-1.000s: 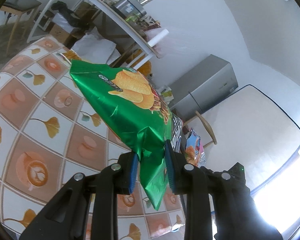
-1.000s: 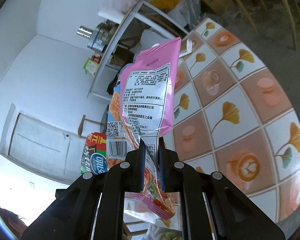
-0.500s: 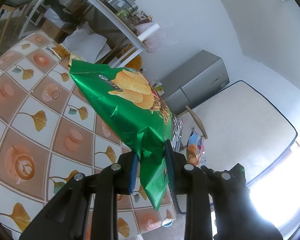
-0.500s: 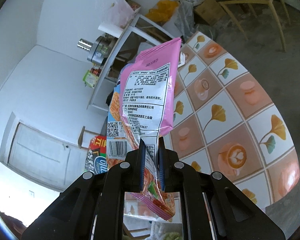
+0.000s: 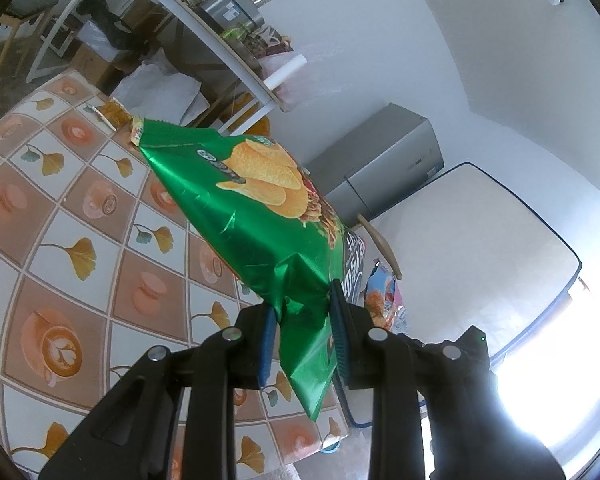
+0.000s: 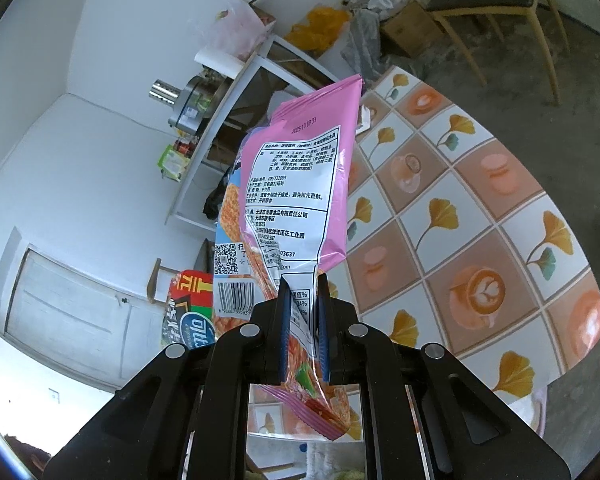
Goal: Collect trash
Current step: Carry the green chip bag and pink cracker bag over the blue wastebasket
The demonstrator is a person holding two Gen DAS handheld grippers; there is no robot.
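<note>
Left gripper (image 5: 302, 334): jaws pinched on a crumpled corner of the green bag (image 5: 260, 216). Bag ran up and forward from the jaws, long axis along the fingers, clear of the table (image 5: 60, 216).

Right gripper (image 6: 303, 320): jaws nearly together, clamped on the low edge of the pink bag (image 6: 300, 184), which stood upright above them, also off the table (image 6: 480, 248).

Both bags in the air, one per hand. No bin showed in either view, so which hand was nearer the drop could not be told. A yellow wrapper (image 5: 114, 114) lay at the table's far edge, likely left to collect.
</note>
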